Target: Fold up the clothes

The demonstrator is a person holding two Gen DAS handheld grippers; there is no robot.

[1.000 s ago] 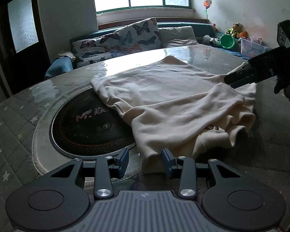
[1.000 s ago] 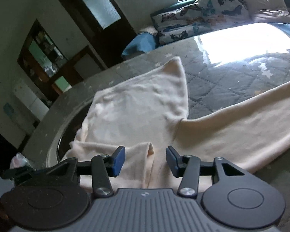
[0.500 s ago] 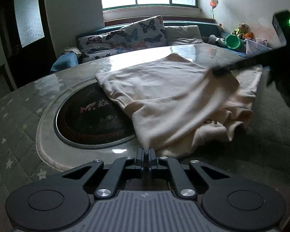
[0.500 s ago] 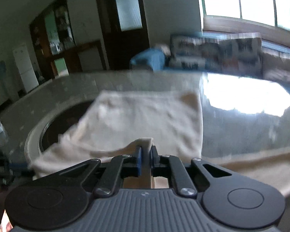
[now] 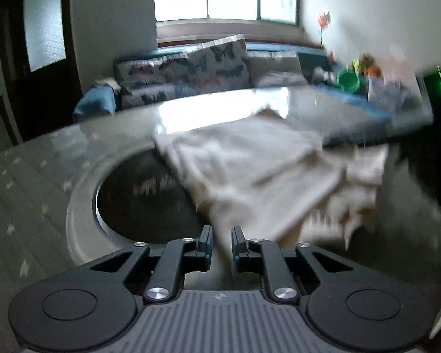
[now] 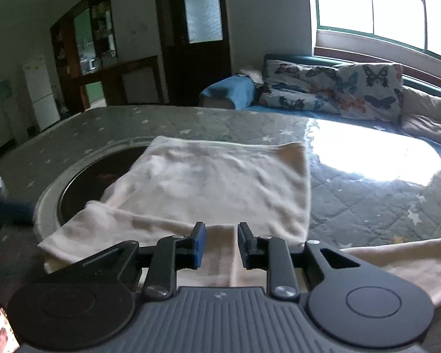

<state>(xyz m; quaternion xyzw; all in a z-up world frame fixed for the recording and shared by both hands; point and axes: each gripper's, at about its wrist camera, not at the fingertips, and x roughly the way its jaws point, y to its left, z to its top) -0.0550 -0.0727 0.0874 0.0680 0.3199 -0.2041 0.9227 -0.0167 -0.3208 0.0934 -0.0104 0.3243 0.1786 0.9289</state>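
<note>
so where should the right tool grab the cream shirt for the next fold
Probably the narrow folded strip of the cream shirt that runs out between the fingers of the right tool, whose jaws are opening with nothing pinched. It lies doubled and flat on the table, so come in low from the near side and pinch across the strip, through both layers.
</note>
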